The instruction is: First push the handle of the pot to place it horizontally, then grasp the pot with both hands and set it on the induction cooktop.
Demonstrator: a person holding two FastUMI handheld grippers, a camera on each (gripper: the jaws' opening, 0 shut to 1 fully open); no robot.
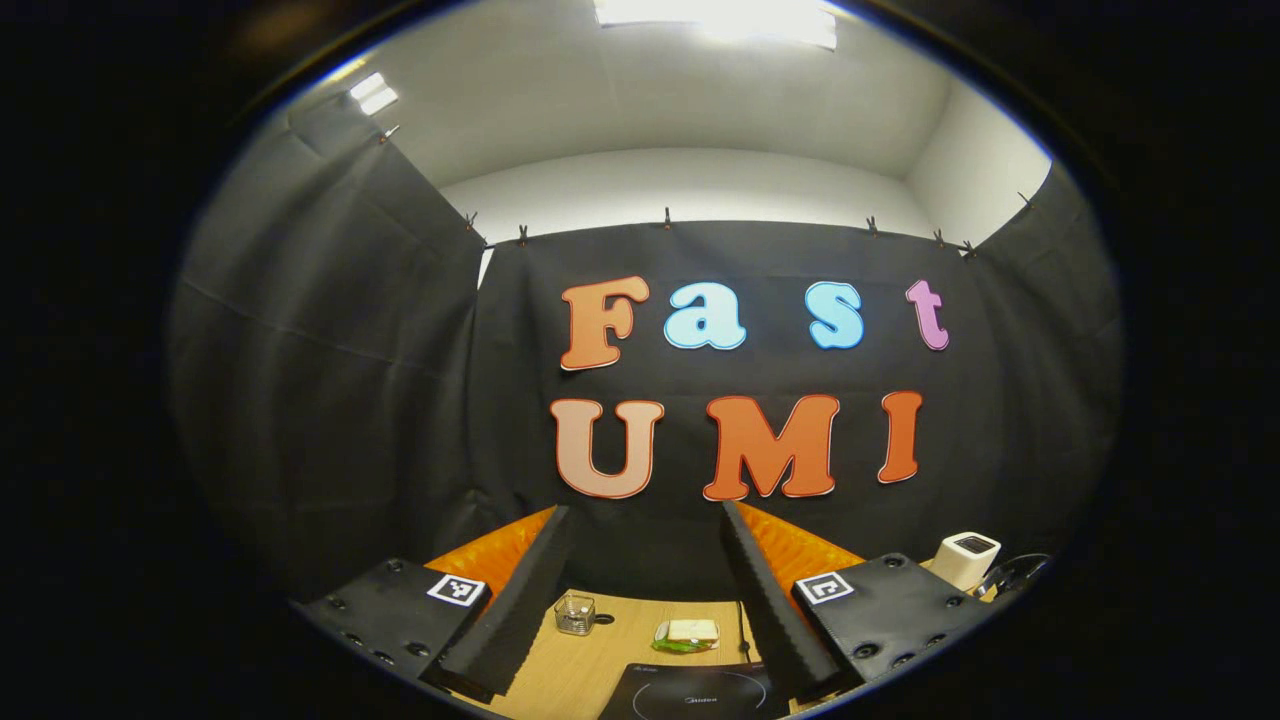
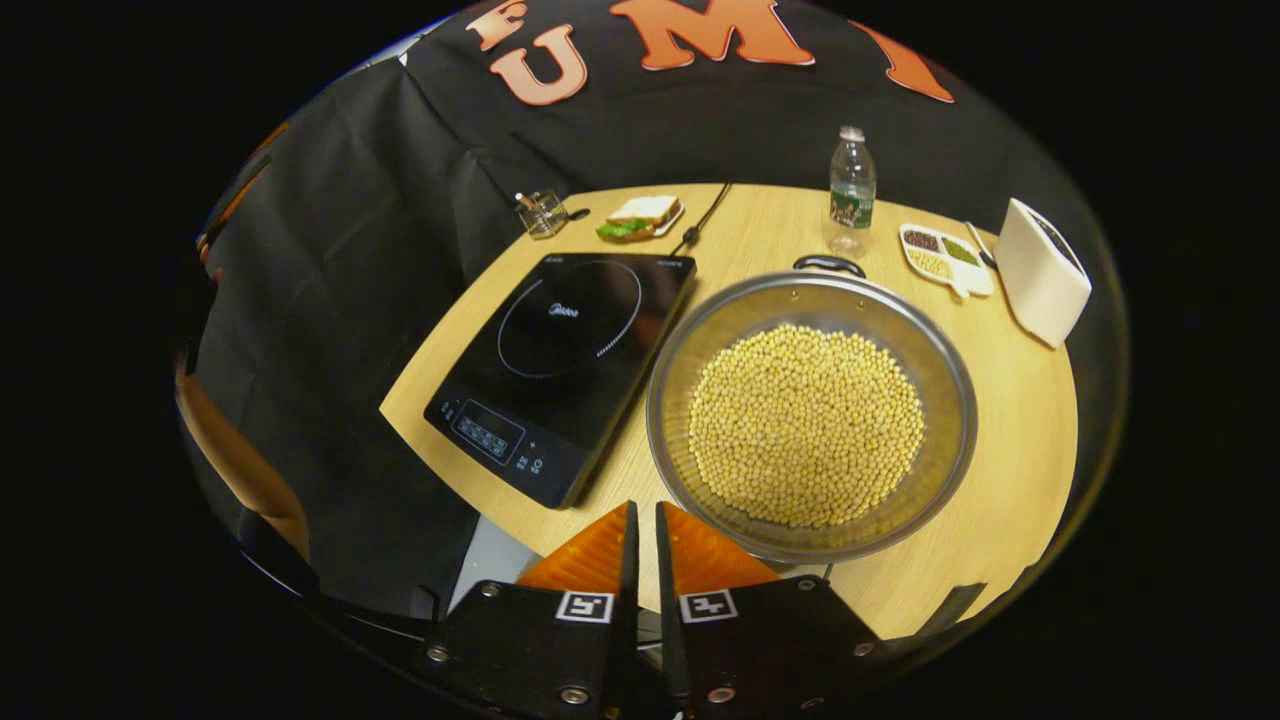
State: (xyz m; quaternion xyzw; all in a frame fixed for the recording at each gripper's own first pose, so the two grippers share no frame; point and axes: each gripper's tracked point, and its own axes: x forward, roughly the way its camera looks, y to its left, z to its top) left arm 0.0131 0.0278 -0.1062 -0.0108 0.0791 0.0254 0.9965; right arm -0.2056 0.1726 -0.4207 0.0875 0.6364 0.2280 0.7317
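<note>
A steel pot (image 2: 810,415), its bottom covered with yellow beans (image 2: 806,424), sits on the round wooden tabletop (image 2: 1010,420) just right of the black cooktop (image 2: 565,365), the two nearly touching. In the right gripper view the pot's near rim lies just beyond and to the right of the right gripper (image 2: 641,560), whose fingers stand almost together with only a thin slit between them and nothing held. A dark handle (image 2: 828,264) shows at the pot's far rim.

The right gripper hangs above the tabletop's near edge, tilted down toward the pot and cooktop. At that view's left edge a person's forearm (image 2: 235,460) reaches downward in front of the black cloth. The left gripper (image 1: 645,590) is held nearly level and faces the booth's back wall; its fingers are spread wide with nothing between them, and through the gap the cooktop's far edge (image 1: 695,690) appears low down.

Behind the cooktop sit a small glass cup (image 2: 543,213) and a sandwich (image 2: 640,217) on a plate, with a black cord (image 2: 705,215) running from the cooktop toward the wall. Behind the pot stands a water bottle (image 2: 851,190); right of it lie a divided dish (image 2: 943,258) of grains and a white box-shaped appliance (image 2: 1040,270).
</note>
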